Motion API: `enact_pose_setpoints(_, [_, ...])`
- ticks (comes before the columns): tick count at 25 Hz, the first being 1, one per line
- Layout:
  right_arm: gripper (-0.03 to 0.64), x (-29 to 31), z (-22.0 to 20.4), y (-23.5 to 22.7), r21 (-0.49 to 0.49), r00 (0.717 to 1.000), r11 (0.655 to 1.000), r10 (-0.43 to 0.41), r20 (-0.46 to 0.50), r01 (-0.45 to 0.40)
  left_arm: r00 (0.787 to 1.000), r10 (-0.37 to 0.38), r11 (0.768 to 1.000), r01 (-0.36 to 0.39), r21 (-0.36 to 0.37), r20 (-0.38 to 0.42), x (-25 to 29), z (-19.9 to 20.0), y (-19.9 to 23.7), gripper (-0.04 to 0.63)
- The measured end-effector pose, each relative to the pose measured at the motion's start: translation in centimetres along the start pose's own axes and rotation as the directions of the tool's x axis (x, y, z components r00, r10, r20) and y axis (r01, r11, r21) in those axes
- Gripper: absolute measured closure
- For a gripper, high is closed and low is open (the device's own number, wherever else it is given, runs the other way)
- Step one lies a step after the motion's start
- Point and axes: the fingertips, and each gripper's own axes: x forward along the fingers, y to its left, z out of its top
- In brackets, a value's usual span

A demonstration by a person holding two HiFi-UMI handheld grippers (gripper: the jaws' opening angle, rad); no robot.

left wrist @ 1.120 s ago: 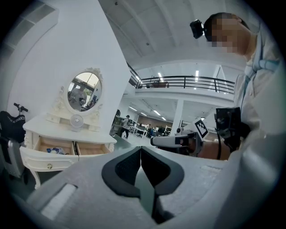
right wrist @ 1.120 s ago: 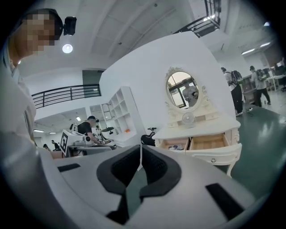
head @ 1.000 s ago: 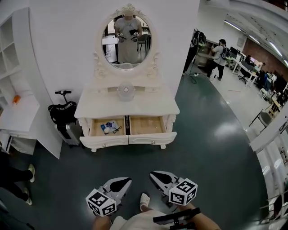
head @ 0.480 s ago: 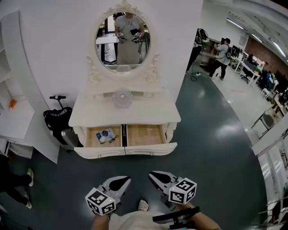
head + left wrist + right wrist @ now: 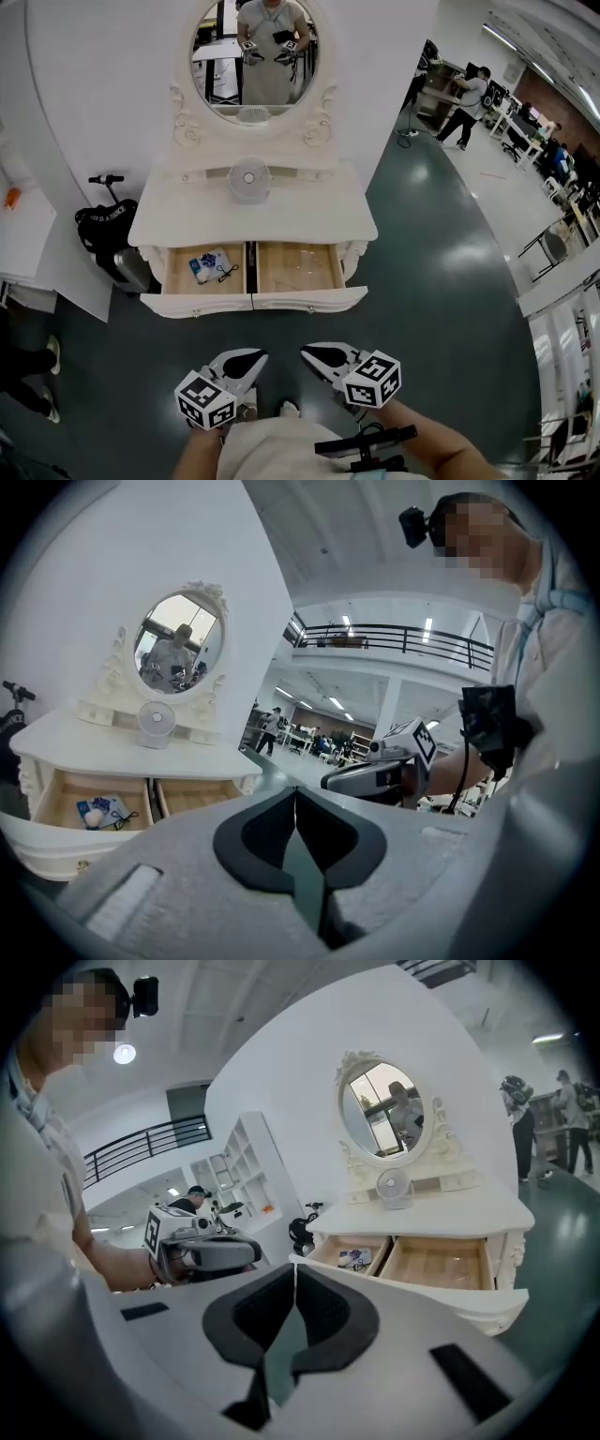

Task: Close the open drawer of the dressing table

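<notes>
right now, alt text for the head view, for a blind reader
A white dressing table with an oval mirror has its left drawer, holding small items, and right drawer pulled open. Below, the left gripper and right gripper, both shut, point toward it without touching.

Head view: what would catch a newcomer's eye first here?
The white dressing table stands out, its oval mirror above and both drawers pulled open: the left drawer holds small items, the right drawer looks nearly bare. In the foreground, the left gripper and right gripper hang shut, short of the table.
</notes>
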Motion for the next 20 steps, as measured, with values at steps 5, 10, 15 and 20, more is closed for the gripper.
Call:
enact_pose_setpoints(5, [0.600, 1.9, -1.1, -1.4, -0.003, 0.998, 1.000, 0.014, -0.062, -0.014, 0.999, -0.029, 0.999, 0.029, -0.016, -0.034, 1.3, -0.7, 2.6, 0.586])
enact_pose_setpoints(10, [0.598, 4.2, -2.1, -4.5, 0.024, 0.998, 0.998, -0.058, -0.040, 0.059, 0.998, -0.053, 0.998, 0.052, -0.037, -0.045, 2.9, -2.0, 5.5, 0.586])
enact_pose_setpoints(15, [0.551, 6.6, -3.7, -6.9, 0.035, 0.990, 0.990, -0.138, -0.042, 0.139, 0.995, -0.060, 0.998, 0.058, -0.030, -0.082, 4.5, -3.8, 7.8, 0.586])
enact_pose_setpoints(20, [0.522, 7.7, -4.5, -9.4, 0.035, 0.973, 0.972, -0.230, -0.029, 0.231, 0.993, -0.069, 0.996, 0.063, -0.059, -0.095, 5.9, -5.3, 9.5, 0.586])
